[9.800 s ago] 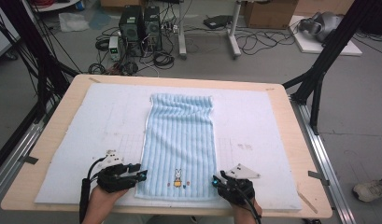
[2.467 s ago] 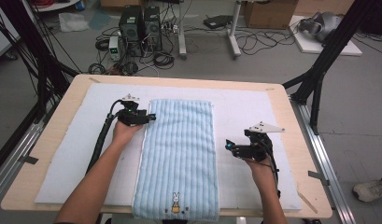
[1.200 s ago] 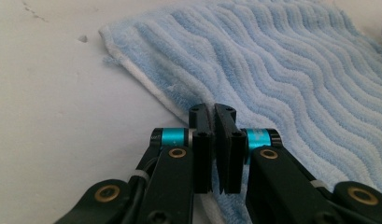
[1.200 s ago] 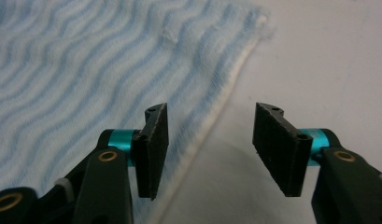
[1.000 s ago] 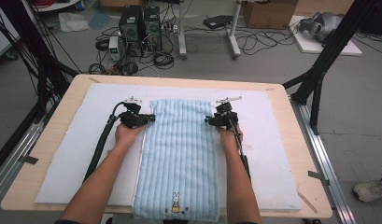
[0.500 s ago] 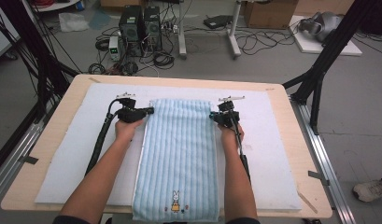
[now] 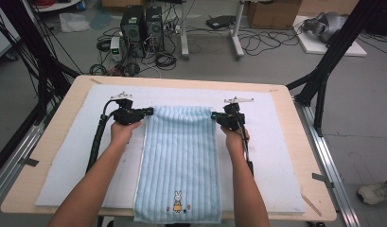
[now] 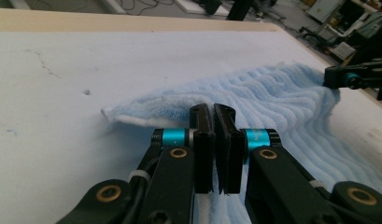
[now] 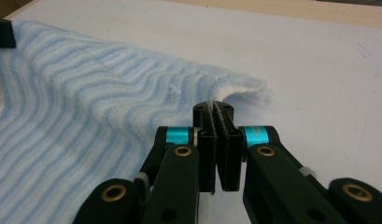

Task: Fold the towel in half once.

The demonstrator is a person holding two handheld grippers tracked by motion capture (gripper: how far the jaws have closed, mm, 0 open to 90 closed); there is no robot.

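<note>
One towel (image 7: 180, 161), pale blue w/ ribbed stripes, lying lengthwise down the middle of the white mat (image 7: 63, 156) on the wooden table (image 7: 49, 137); near end hangs just over the table's front edge. One small bunny print (image 7: 178, 196) near that end, no text I can read. I've got 2 grippers on it: left gripper (image 8: 213, 116) clenched on the far left corner, right gripper (image 9: 213, 112) jaws just closed, pinched on the far right corner. Both corners look lifted off the mat.

A white mat (image 7: 68, 156) covers the wooden table (image 7: 295, 123); computer towers (image 7: 143, 23) stand beyond.
</note>
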